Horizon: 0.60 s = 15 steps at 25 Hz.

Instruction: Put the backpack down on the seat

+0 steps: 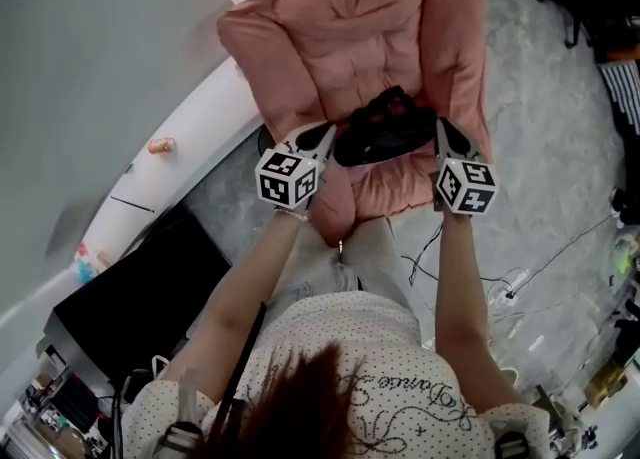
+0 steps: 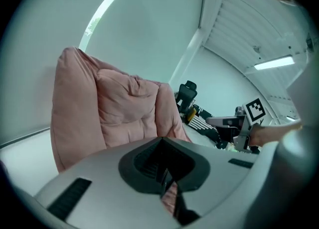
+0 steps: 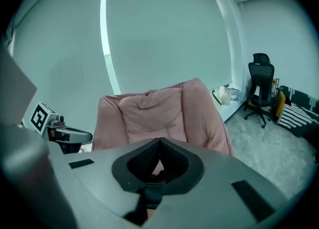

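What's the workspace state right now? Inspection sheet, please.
Surface: pink padded chair; the seat is partly covered by the backpack.
Job's things: black backpack, held over the seat; cannot tell whether it rests on it.
Clutter: small orange thing on the white ledge; black box on the floor.
Grippers: left gripper and right gripper are each shut on the backpack, one at either side.
Cables: loose cables on the floor by the person's right arm.
Surroundings: grey carpet; black office chair.
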Each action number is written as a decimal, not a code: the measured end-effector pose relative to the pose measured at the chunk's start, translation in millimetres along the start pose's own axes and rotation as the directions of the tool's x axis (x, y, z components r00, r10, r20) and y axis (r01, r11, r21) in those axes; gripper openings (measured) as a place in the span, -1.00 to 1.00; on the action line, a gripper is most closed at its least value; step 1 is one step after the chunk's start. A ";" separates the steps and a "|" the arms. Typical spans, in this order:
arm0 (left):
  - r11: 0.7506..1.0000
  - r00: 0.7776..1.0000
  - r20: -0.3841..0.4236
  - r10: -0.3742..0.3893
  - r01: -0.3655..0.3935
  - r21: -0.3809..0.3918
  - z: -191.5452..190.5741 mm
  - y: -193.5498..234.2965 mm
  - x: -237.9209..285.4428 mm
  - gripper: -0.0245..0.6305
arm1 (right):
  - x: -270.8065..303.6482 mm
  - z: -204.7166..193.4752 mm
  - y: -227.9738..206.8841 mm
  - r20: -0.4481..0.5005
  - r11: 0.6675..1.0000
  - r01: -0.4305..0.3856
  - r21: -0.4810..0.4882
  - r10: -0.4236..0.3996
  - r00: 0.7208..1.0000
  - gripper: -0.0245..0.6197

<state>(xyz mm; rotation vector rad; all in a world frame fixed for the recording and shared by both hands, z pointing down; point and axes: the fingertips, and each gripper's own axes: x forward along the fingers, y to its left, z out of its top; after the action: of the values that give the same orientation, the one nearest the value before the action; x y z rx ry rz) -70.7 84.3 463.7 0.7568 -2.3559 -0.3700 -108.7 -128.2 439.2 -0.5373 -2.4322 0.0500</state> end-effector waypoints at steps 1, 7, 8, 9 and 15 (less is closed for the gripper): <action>1.000 1.000 0.023 0.007 -0.007 0.001 9.0 2.3 -5.0 -0.91 | -3.3 9.1 1.7 0.022 1.000 -0.002 0.003 0.002 1.000 -0.89; 0.999 0.987 0.161 0.023 -0.028 0.031 63.2 6.7 -39.6 -0.91 | -31.4 61.1 21.4 0.145 0.999 -0.026 -0.022 0.029 0.989 -0.89; 0.999 0.983 0.183 0.024 -0.032 0.042 73.0 7.0 -45.2 -0.91 | -36.2 68.9 25.9 0.163 0.999 -0.031 -0.028 0.035 0.986 -0.89; 0.998 0.978 0.206 0.025 -0.036 0.053 82.5 7.3 -51.2 -0.91 | -41.8 76.6 30.4 0.183 0.999 -0.034 -0.034 0.040 0.982 -0.89; 0.979 0.949 0.316 0.017 -0.079 0.186 140.4 -2.9 -87.4 -0.92 | -77.9 121.0 56.9 0.285 0.991 0.001 -0.133 0.037 0.958 -0.89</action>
<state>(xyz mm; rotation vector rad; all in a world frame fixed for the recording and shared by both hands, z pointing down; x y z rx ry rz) -104.0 144.4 313.2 0.7761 -2.7367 -0.2530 -104.9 -95.0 288.1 -0.6503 -2.7285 -0.0276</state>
